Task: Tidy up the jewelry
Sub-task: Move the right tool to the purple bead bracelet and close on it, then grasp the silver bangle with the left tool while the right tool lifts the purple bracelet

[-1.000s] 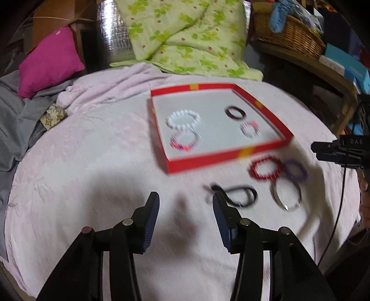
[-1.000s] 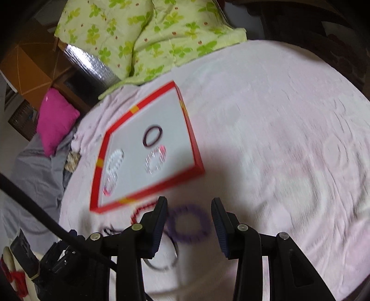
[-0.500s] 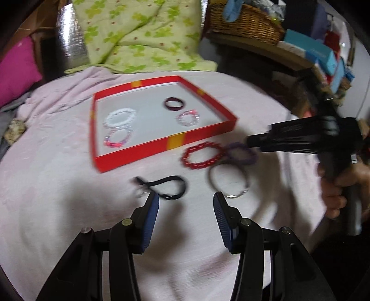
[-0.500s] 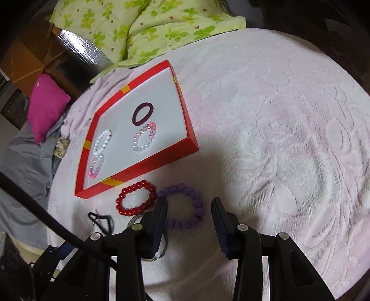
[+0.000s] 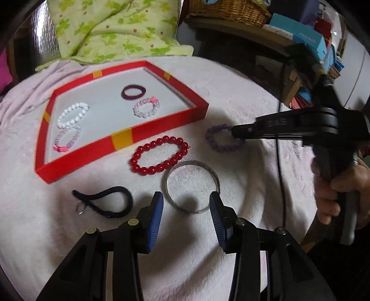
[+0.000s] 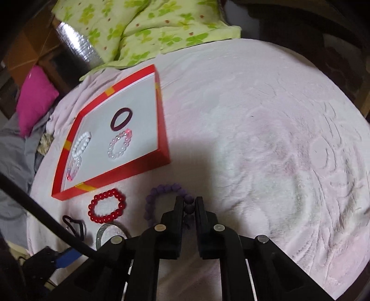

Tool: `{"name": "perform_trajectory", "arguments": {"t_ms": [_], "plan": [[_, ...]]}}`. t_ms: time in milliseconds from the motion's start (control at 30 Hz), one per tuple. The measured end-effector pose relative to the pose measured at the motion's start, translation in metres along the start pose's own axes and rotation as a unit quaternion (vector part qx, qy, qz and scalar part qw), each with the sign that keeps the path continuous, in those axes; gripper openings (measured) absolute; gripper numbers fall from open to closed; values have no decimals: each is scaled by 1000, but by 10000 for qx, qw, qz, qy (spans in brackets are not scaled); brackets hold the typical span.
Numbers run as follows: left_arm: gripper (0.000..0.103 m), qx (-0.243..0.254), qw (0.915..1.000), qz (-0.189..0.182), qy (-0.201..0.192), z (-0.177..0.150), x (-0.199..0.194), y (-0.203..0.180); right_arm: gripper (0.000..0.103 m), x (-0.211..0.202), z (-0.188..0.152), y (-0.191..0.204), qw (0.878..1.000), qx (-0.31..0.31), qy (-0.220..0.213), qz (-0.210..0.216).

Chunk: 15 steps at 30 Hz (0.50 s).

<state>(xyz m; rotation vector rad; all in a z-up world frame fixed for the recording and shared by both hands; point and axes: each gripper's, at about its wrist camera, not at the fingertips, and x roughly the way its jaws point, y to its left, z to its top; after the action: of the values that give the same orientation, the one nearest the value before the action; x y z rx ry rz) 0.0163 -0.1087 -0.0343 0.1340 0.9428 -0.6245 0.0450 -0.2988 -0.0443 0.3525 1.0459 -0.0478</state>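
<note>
The right claw (image 6: 189,205) was down on the pink blanket (image 6: 266,139) with its black fingers pinched together on the near side of the purple bead bracelet (image 6: 161,191), a bead or two caught between them. From the left wrist view, that same claw (image 5: 233,134) reached in from the right, its tip on the purple bracelet (image 5: 217,139), with the person's right hand (image 5: 335,192) wrapped around the handle.

The left claw (image 5: 186,208) hung spread wide above the blanket, holding nothing, its blue pads (image 5: 156,220) framing the near edge of the silver bangle (image 5: 193,185) (whether a pad touched the bangle could not be told).

Just beyond the bangle lay the red bead bracelet (image 5: 159,156), close to the front wall of the red tray (image 5: 120,141). To the bangle's left sat a black cord bracelet (image 5: 106,201), looped and flat on the blanket.

Inside the tray lay four pieces: a white bead bracelet (image 5: 72,114) overlapping a pink and lilac one (image 5: 66,140) on the left side, a dark maroon band (image 5: 133,92) towards the back, and a clear pink bead bracelet (image 5: 146,107) just in front of it.

A green floral quilt (image 5: 111,30) was heaped behind the tray, and a wicker basket (image 5: 229,9) stood on a shelf at the back right.
</note>
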Motion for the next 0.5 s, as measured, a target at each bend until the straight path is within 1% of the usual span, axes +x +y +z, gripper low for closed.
{"name": "perform_trajectory", "arguments": {"t_ms": [100, 133, 167, 200, 267, 333, 367, 400, 500], "plan": [[44, -255, 9995, 34, 205, 4, 10, 0, 11, 1, -1, -3, 10000, 25, 90, 21], [44, -299, 9993, 11, 218, 4, 10, -1, 11, 2, -1, -3, 9999, 36, 124, 39], [48, -291, 9994, -12, 192, 5, 9, -2, 11, 3, -1, -4, 9999, 42, 138, 50], [57, -258, 9996, -21, 143, 6, 7, -5, 11, 3, -1, -4, 9999, 49, 146, 69], [63, -262, 9996, 0, 68, 8, 5, -9, 11, 3, -1, -4, 9998, 75, 144, 111], [64, -301, 9995, -59, 71, 9, 6, -11, 11, 2, -1, -6, 9998, 98, 149, 124], [68, -318, 9994, -51, 97, 10, 8, -12, 11, 2, -1, -8, 9997, 110, 160, 131], [70, -327, 9994, -21, 114, 10, 9, -13, 11, 2, -1, -10, 9997, 119, 172, 139], [73, -285, 9992, 176, 196, 12, 20, -18, 11, 1, -1, -15, 9995, 157, 195, 172]]}}
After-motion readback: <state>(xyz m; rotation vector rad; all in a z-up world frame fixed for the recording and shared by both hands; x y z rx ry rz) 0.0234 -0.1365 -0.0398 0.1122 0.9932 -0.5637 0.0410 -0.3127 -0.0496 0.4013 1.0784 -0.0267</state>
